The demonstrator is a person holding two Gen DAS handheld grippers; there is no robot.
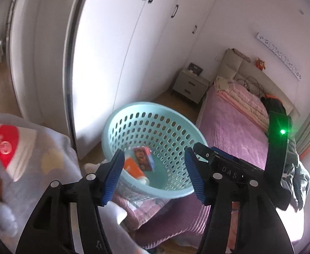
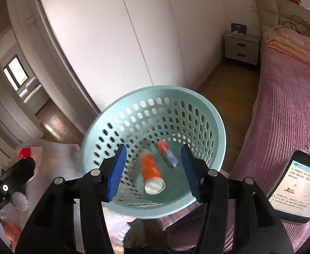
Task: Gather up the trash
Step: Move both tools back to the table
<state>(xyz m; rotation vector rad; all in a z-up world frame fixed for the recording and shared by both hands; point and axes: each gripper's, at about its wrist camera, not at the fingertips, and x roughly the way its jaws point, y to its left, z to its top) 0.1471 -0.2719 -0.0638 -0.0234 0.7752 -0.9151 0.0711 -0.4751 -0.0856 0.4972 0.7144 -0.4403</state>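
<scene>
Trash sits in the pale blue perforated basket (image 2: pixel 155 110) — an orange-and-white tube (image 2: pixel 151 174) beside a small red-and-blue packet (image 2: pixel 167 154), both on its floor. I have my right gripper (image 2: pixel 152 169) spread wide above it, nothing held; my left gripper (image 1: pixel 152 176) is likewise spread and bare — basket resting at the pink bed's (image 2: pixel 281 110) edge.

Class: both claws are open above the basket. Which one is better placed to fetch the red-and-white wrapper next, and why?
Probably the left claw. The red-and-white wrapper lies on the grey blanket at its left side. The right claw faces into the basket, farther from the wrapper.
</scene>
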